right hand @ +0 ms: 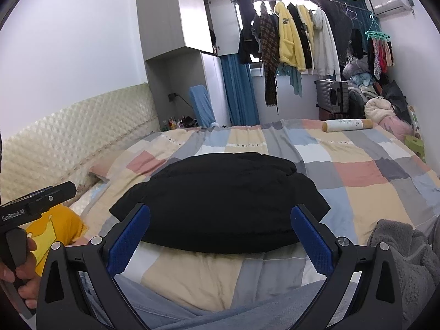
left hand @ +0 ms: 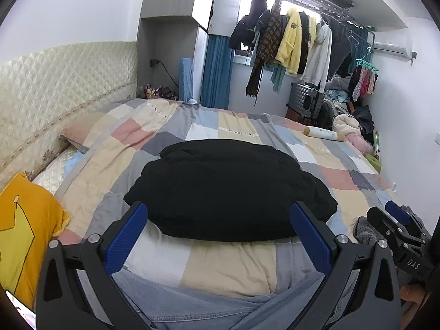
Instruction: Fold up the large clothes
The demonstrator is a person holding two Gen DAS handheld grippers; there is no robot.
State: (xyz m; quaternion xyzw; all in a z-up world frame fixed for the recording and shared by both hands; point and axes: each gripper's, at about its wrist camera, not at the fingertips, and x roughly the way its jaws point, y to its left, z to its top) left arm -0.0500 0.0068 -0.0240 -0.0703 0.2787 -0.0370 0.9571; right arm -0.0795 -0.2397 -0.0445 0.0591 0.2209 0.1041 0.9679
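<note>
Folded black garment (left hand: 228, 189) lies mid-bed (left hand: 233, 264). Left gripper (left hand: 220, 236) and right gripper (right hand: 220, 236) hover with jaws apart, empty. Best: grip both near corners together, evenly.

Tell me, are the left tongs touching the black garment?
Apart. The left wrist view shows the open left tongs held above the bed, nothing between them, black garment lying beyond.

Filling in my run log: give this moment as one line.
stage: black garment lies folded on patchwork quilt | left gripper: open, empty | right gripper: open, empty | contact: none
</note>
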